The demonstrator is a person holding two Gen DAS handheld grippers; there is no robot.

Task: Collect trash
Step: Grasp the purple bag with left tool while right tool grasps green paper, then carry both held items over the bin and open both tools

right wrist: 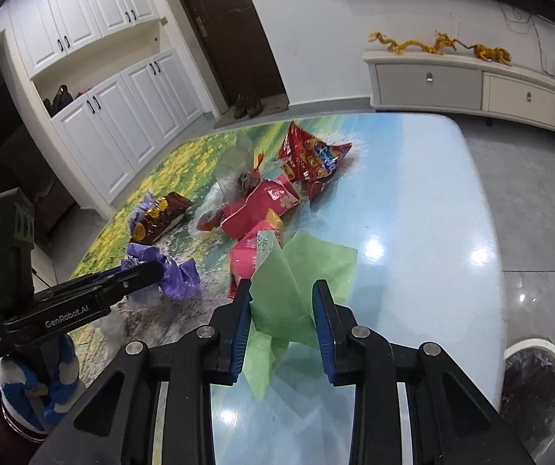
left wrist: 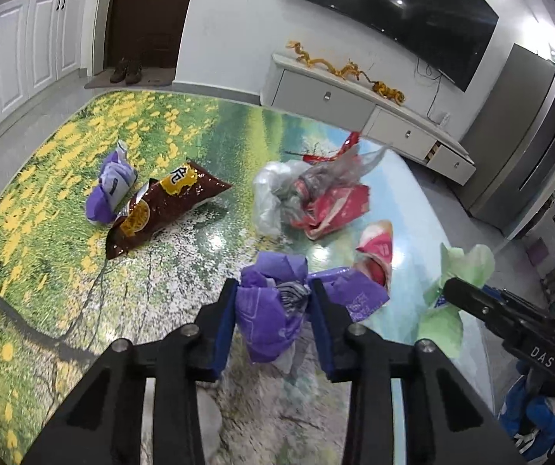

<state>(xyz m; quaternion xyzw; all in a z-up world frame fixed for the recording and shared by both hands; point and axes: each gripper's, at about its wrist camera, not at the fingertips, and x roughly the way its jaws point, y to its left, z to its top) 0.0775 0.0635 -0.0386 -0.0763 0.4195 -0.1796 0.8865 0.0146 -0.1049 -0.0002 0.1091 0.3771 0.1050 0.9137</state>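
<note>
My left gripper [left wrist: 273, 290] is shut on a crumpled purple wrapper [left wrist: 267, 314] just above the printed table [left wrist: 64, 193]. My right gripper [right wrist: 282, 290] is shut on a green paper [right wrist: 296, 283], which hangs between its blue pads over the table [right wrist: 413, 213]. The same green paper shows in the left wrist view [left wrist: 459, 271], and the purple wrapper in the right wrist view [right wrist: 176, 271]. More trash lies ahead: a brown snack bag [left wrist: 161, 205], another purple wrapper [left wrist: 110, 190], a clear plastic bag [left wrist: 277, 193], pink wrappers [left wrist: 335, 205] and a red snack bag [right wrist: 312, 155].
A white bin with a dark liner [right wrist: 533, 383] stands on the floor right of the table. A TV cabinet [right wrist: 471, 85] runs along the far wall. White cupboards [right wrist: 114, 116] and a dark door [right wrist: 230, 27] are at the back left.
</note>
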